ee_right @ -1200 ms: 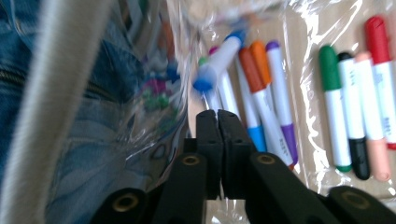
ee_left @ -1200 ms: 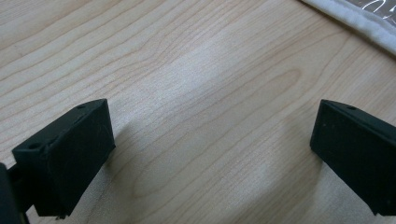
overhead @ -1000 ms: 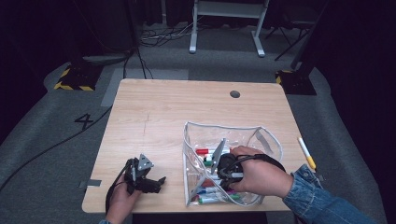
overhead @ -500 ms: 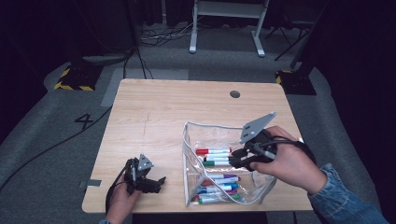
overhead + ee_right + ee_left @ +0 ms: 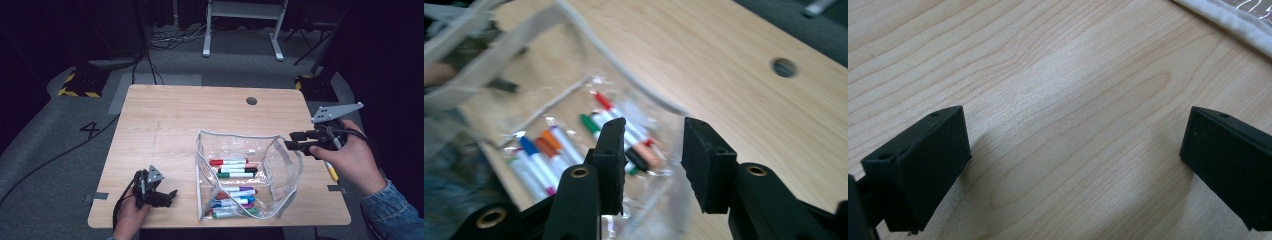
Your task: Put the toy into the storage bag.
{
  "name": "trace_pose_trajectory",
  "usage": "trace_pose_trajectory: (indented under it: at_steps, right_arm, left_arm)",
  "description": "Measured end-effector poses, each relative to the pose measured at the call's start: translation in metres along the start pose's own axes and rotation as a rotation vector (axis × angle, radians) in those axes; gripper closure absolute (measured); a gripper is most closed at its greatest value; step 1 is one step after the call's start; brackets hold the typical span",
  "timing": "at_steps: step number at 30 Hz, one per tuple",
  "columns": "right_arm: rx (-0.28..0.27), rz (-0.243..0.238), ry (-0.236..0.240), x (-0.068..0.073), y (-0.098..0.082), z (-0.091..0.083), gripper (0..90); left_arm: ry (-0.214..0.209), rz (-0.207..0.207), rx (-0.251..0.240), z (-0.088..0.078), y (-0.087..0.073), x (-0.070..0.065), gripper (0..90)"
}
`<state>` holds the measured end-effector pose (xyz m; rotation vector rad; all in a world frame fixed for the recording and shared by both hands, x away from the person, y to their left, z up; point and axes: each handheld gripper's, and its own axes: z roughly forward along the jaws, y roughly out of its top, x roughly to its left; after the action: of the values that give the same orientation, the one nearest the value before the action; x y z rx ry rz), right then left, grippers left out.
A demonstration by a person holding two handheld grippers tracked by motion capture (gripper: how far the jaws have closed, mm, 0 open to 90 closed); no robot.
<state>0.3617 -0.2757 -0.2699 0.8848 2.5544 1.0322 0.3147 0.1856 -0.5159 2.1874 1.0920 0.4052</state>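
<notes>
Wooden table (image 5: pixel 175 120) on grey floor, dark room behind. Right gripper (image 5: pixel 292 140), center right, has just been opening, nothing between its jaws, beside the clear pouch (image 5: pixel 280 170) of markers (image 5: pixel 235 167) at lower center. Left gripper (image 5: pixel 170 196), lower left, rests open on bare wood.

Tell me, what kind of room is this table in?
Probably a lab or recording studio rather than a home: the wooden table stands on grey carpet among dark curtains, with black cables across the floor, hazard-striped tape, and a taped number four beside it.
</notes>
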Motion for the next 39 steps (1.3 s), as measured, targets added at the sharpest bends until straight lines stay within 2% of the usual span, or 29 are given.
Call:
trace_pose_trajectory:
  at_steps: [4, 7, 11, 17, 22, 29, 35, 39]
  right_arm:
    - [-0.005, 0.081, -0.079, -0.03, -0.018, 0.001, 61.5]
    - [0.017, 0.137, -0.193, -0.058, -0.04, 0.005, 61.0]
    - [0.039, 0.219, -0.26, -0.087, -0.07, 0.012, 60.4]
    - [0.094, 0.301, -0.315, -0.117, -0.111, 0.029, 59.8]
    - [0.129, 0.342, -0.344, -0.134, -0.141, 0.045, 58.8]
    - [0.166, 0.398, -0.375, -0.148, -0.172, 0.06, 58.9]
    - [0.189, 0.449, -0.384, -0.155, -0.19, 0.066, 59.3]
    - [0.201, 0.466, -0.382, -0.158, -0.198, 0.071, 60.1]
  left_arm:
    - [0.001, -0.001, -0.002, 0.0, 0.0, 0.0, 0.0]
    - [-0.004, 0.0, 0.003, 0.0, 0.0, 0.0, 0.0]
    - [-0.003, 0.002, 0.005, 0.0, 0.0, 0.0, 0.0]
    - [-0.003, 0.002, 0.005, 0.0, 0.0, 0.0, 0.0]
    - [-0.003, 0.002, 0.005, 0.0, 0.0, 0.0, 0.0]
    - [-0.006, 0.002, 0.007, 0.0, 0.001, 0.0, 0.0]
    - [-0.002, 0.001, 0.003, 0.0, 0.001, 0.0, 0.0]
    - [0.0, 0.001, 0.004, 0.0, 0.001, 0.0, 0.0]
